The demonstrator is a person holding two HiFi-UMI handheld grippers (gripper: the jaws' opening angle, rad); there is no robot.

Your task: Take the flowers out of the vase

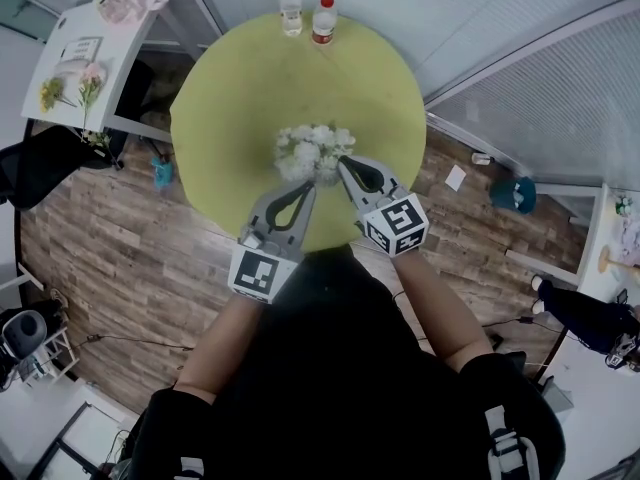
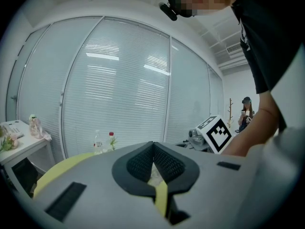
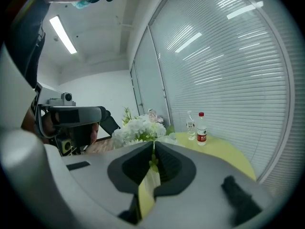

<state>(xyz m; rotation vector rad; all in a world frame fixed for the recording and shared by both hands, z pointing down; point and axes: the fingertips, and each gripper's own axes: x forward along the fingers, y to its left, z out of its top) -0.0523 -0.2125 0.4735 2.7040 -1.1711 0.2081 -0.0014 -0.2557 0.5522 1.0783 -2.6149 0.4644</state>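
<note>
A bunch of white flowers (image 1: 313, 151) stands in the middle of the round yellow-green table (image 1: 240, 98); the blooms hide the vase under them. My right gripper (image 1: 341, 161) reaches into the bunch from the right. In the right gripper view its jaws (image 3: 153, 143) are shut, with a green stem (image 3: 153, 164) caught in the slit and the blooms (image 3: 139, 129) just beyond. My left gripper (image 1: 311, 185) sits at the near foot of the bunch. Its jaws (image 2: 153, 143) meet at the tips, something pale shows through the gap behind them, and I cannot tell if it is gripped.
Two bottles (image 1: 291, 10) (image 1: 324, 20) stand at the table's far edge. A white desk (image 1: 75, 63) with more flowers is at the upper left, with a black chair (image 1: 40, 163) below it. A person (image 1: 585, 313) sits at the far right. Window blinds lie beyond the table.
</note>
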